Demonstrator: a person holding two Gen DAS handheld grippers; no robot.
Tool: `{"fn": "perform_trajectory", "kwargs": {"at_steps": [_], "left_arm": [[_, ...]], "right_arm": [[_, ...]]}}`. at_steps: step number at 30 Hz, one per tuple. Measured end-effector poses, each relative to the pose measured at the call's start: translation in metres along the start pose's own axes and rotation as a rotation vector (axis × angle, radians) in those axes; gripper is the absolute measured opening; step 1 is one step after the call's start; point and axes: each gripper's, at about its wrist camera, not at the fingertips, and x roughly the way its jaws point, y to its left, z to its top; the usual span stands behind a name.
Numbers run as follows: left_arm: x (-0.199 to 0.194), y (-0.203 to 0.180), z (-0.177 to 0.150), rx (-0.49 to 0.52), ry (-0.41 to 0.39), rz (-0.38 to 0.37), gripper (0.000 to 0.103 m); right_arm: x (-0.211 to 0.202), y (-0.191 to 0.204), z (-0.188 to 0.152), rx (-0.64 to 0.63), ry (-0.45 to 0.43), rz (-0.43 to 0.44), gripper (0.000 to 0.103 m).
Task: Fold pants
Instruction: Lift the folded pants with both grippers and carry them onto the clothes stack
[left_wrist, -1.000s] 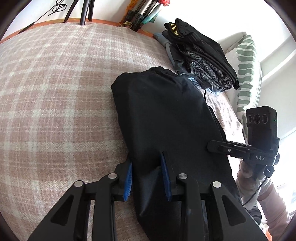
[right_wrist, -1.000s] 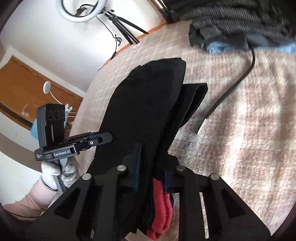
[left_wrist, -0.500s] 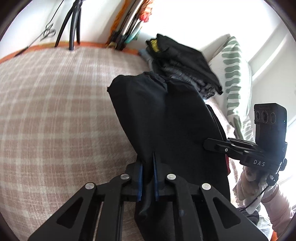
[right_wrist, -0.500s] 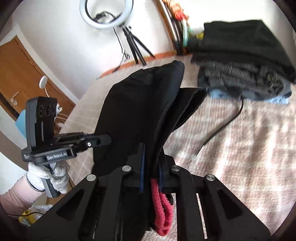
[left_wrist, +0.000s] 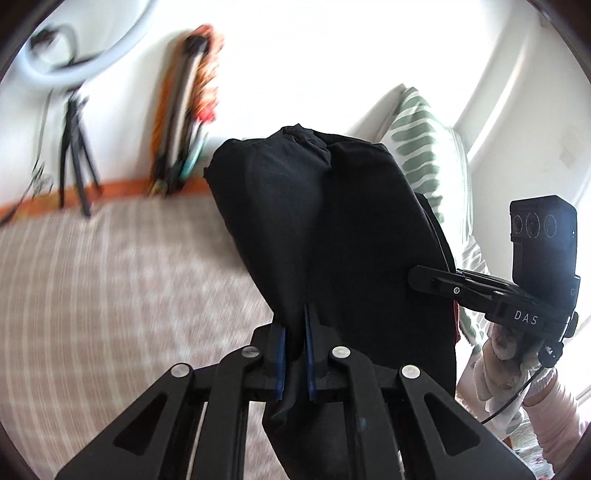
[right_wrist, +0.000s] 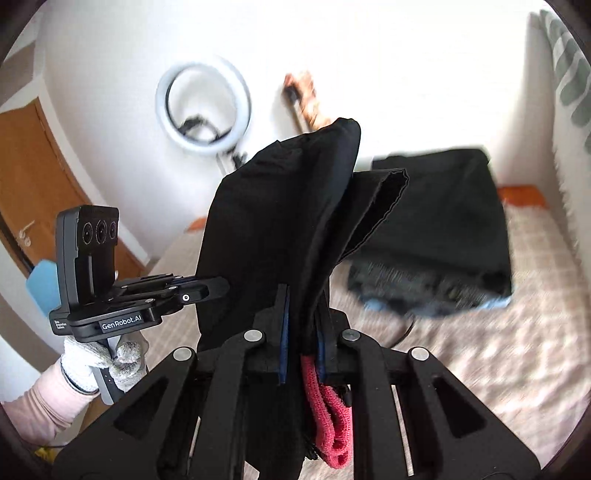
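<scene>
The black pants hang folded in the air above the checked bed, held between both grippers. My left gripper is shut on one edge of the pants. My right gripper is shut on the other edge, with a red waistband lining hanging below its jaws. In the right wrist view the pants rise in front of the camera and their far end flops over. Each gripper shows in the other's view: the right one and the left one.
A stack of folded dark clothes lies on the bed near the wall. A green-striped pillow stands at the right. A ring light on a tripod and leaning poles stand by the wall. A wooden door is at the left.
Both grippers have lifted the pants up off the bed and tilted upward. The left gripper closed on the fabric a second ago and has stayed shut since.
</scene>
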Motion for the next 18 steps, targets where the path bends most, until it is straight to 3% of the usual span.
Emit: {"fn": "perform_trajectory", "kwargs": {"at_steps": [8,18], "left_arm": [[0.035,-0.022,0.078,0.053,-0.036,-0.037,0.006],[0.115,-0.031,0.147,0.094,-0.028,-0.009,0.006]], "right_arm": [[-0.006,-0.050,0.060,0.018,-0.059,-0.062,0.012],[0.049,-0.130,0.109,0.080,-0.039,-0.094,0.012]]}}
